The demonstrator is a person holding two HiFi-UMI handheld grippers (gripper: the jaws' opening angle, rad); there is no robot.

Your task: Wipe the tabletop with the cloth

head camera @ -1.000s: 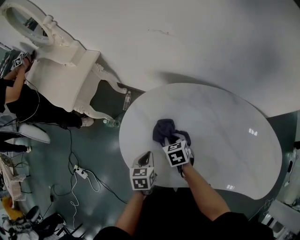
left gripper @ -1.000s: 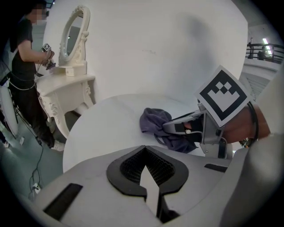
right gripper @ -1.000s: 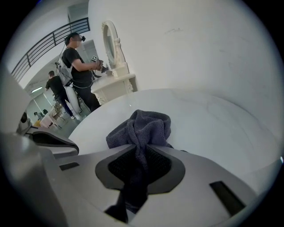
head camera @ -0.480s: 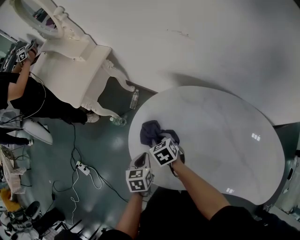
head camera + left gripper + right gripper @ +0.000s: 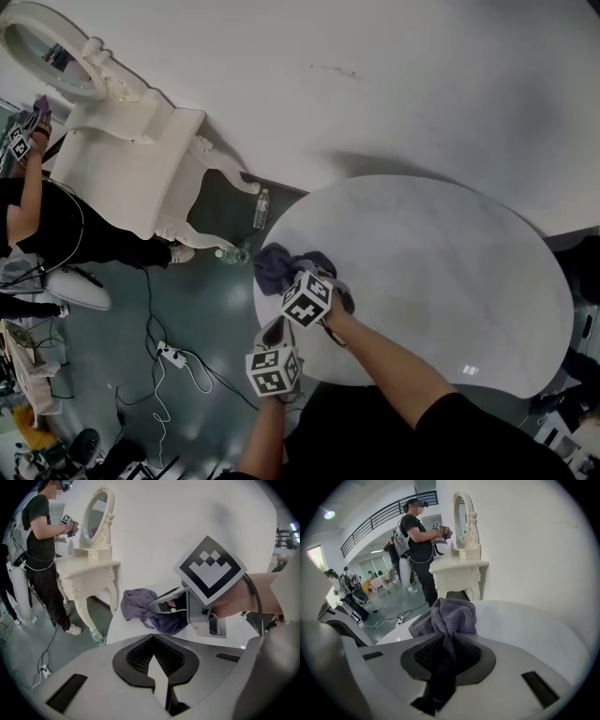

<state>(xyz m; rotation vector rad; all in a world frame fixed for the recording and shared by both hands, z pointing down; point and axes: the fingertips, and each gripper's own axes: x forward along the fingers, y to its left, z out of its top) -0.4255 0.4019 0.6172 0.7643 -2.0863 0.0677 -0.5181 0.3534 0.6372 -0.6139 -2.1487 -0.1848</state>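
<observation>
A crumpled purple-grey cloth [image 5: 277, 263] lies at the left rim of the round white marble tabletop [image 5: 441, 253]. My right gripper [image 5: 300, 277] is shut on the cloth's near end. In the right gripper view the cloth [image 5: 452, 616] bunches up from between the right gripper's [image 5: 449, 654] black pads. My left gripper [image 5: 279, 330] hovers just off the table's near-left edge, behind the right one. Seen from its own camera, the left gripper [image 5: 157, 670] is shut with nothing in it. That view also shows the cloth [image 5: 139, 603] under the right gripper [image 5: 161, 605].
A white dressing table [image 5: 141, 159] with an oval mirror stands left of the table against the white wall. A person in black [image 5: 37, 211] stands beside it. Two bottles [image 5: 261, 208] sit on the green floor near the table's left rim. Cables and a power strip [image 5: 169, 352] lie there too.
My right gripper has dragged the cloth leftwards across the tabletop to its left rim. The left gripper has stayed near the front edge, trailing behind.
</observation>
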